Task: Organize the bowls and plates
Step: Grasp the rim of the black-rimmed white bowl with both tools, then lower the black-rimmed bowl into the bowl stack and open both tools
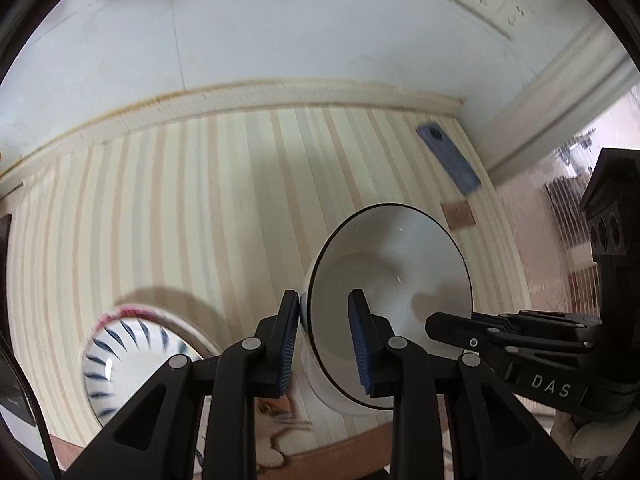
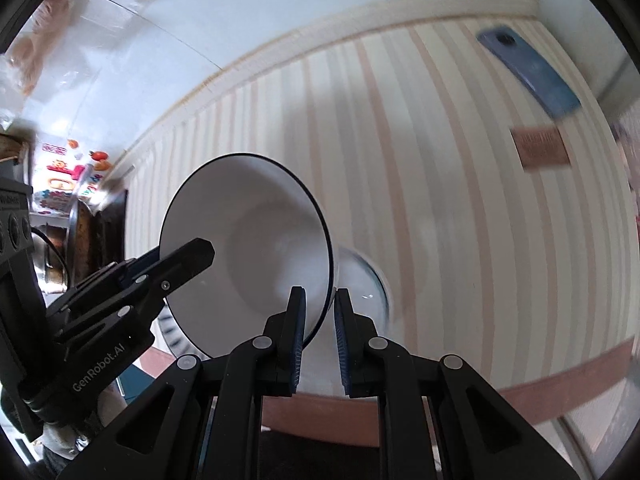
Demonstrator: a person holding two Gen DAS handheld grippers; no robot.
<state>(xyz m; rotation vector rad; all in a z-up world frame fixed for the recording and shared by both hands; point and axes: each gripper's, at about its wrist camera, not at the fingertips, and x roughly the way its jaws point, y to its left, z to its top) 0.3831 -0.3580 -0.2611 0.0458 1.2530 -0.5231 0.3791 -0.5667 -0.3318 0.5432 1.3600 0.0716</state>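
**Both tools hold one bowl aloft**

Blue-padded left tool (image 1: 325, 344) and right tool (image 2: 319, 342) each clamp opposite rims of the white dark-rimmed ceramic bowl (image 1: 394, 280), tilted above the striped table (image 1: 180, 208). Next, I judge: nest it into the blue-streaked patterned bowl (image 1: 120, 364).

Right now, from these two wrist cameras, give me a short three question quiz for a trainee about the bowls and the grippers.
1. True or false: the white bowl with the dark rim is gripped on opposite sides of its rim by both the left gripper and the right gripper.
2. Which pattern marks the other bowl on the striped mat? A) blue dashes B) green dots C) plain black
3. Fill in: the blue flat object lies near the mat's far ____ corner.

Key: 1 true; 2 A; 3 right.
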